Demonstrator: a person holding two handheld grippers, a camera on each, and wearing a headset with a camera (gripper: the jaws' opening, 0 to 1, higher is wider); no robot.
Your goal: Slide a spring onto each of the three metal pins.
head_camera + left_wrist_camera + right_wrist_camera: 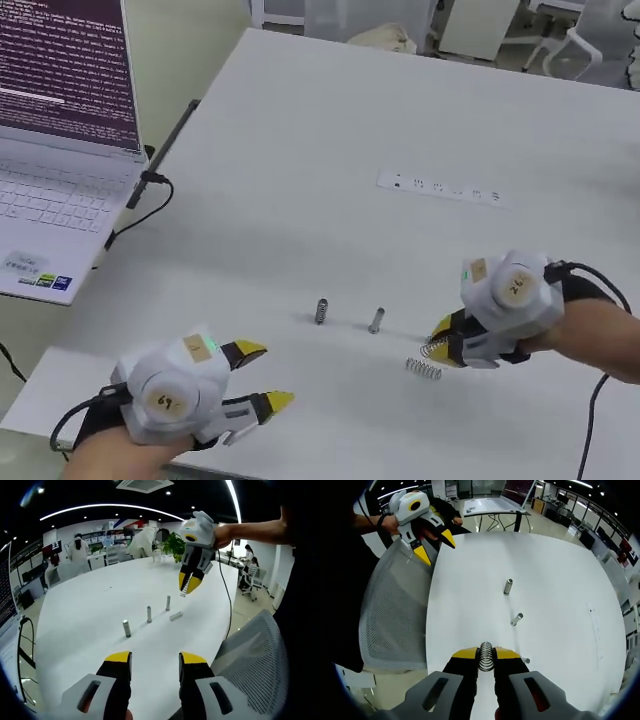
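Judging by how things lie on the table [330,180], you are roughly a third of the way through. The near pin [321,311], leftmost of the row in the head view, looks ribbed along its length. I take that for a spring already seated on it, though it is too small to be sure. The middle pin [376,320] stands just beside it, smooth and bare. The far pin [168,603], at the end of the row in the left gripper view, looks bare too. Your right gripper [443,345] is clenched on the held spring [486,657], whose coils sit between the yellow tips in the right gripper view. The left gripper view shows that claw raised off the table, near the far pin, so the spring has not yet met a pin. The loose spring [423,368] lies on its side on the table, just beside the right gripper and a little apart from the pins. Your left gripper [265,376] is released, its jaws spread with nothing between them, and it hangs at the near edge, well apart from the row. By my reckoning two pins are left to sleeve, one with the spring you hold and one with the spring on the table. The bare pins stand upright and look ready to take them.
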